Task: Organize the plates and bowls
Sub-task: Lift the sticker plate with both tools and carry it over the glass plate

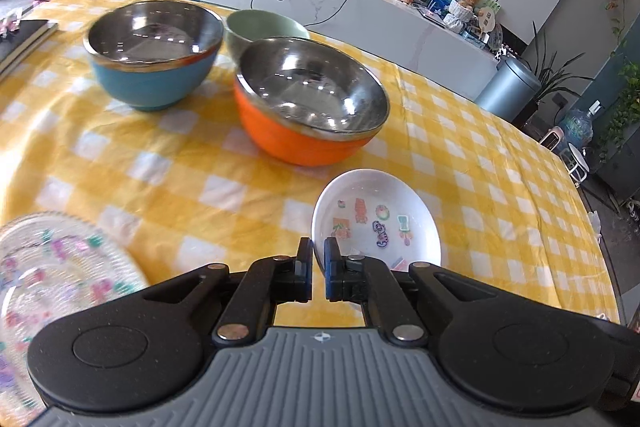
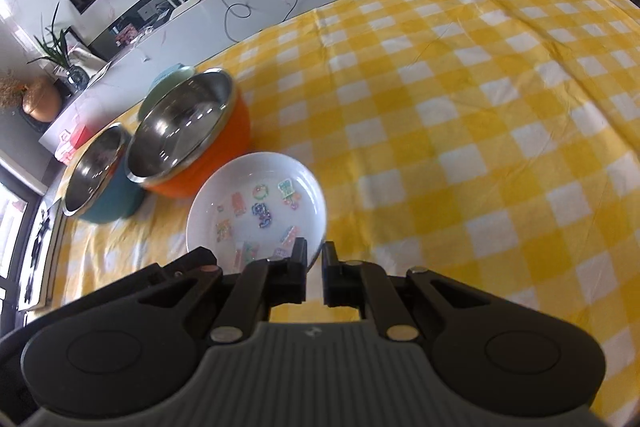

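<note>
Pinching the white dish [image 1: 376, 215] rim between narrow fingers, both the left gripper [image 1: 318, 259] and right gripper [image 2: 314, 259] (orange bowl [image 1: 308, 143] just beyond).

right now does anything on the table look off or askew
Nothing is spilled or broken. The small white sticker-decorated plate is tilted, its rim pinched by both the left gripper and the right gripper. The yellow checked tablecloth is slightly wrinkled.
</note>
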{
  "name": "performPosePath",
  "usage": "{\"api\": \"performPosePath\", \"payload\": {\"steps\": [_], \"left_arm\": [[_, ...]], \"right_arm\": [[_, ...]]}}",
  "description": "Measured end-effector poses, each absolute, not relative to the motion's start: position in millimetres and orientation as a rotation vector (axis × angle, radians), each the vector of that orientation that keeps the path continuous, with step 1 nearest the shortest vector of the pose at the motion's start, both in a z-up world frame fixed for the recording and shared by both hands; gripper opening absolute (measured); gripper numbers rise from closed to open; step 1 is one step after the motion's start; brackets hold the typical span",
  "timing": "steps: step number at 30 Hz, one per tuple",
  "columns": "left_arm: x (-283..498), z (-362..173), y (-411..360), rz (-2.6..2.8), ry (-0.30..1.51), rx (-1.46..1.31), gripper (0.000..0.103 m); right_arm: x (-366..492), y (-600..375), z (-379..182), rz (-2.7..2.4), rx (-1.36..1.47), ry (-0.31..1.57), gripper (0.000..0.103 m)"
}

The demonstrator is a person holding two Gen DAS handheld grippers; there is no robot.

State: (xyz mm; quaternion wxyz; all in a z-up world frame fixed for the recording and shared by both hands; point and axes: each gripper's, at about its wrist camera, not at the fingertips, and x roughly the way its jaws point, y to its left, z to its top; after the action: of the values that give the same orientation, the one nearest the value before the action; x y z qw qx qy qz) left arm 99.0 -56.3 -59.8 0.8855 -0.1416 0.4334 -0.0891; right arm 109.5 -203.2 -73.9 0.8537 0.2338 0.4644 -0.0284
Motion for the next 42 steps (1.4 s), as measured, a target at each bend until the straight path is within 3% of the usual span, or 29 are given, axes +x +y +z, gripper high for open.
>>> {"api": "performPosePath", "payload": {"steps": [18, 42], "left_arm": [[22.4, -30.6, 40.7, -0.082, 0.857, -0.314, 0.004], [10.9, -53.8, 90.4, -0.001, 0.939, -0.265, 0.005]], "right_arm": [[46.4, -101.3, -38.9, 0.132, 0.376, 0.987, 0.005], [50.6, -47.5, -63.2, 0.228, 0.354, 1.131, 0.005]]}}
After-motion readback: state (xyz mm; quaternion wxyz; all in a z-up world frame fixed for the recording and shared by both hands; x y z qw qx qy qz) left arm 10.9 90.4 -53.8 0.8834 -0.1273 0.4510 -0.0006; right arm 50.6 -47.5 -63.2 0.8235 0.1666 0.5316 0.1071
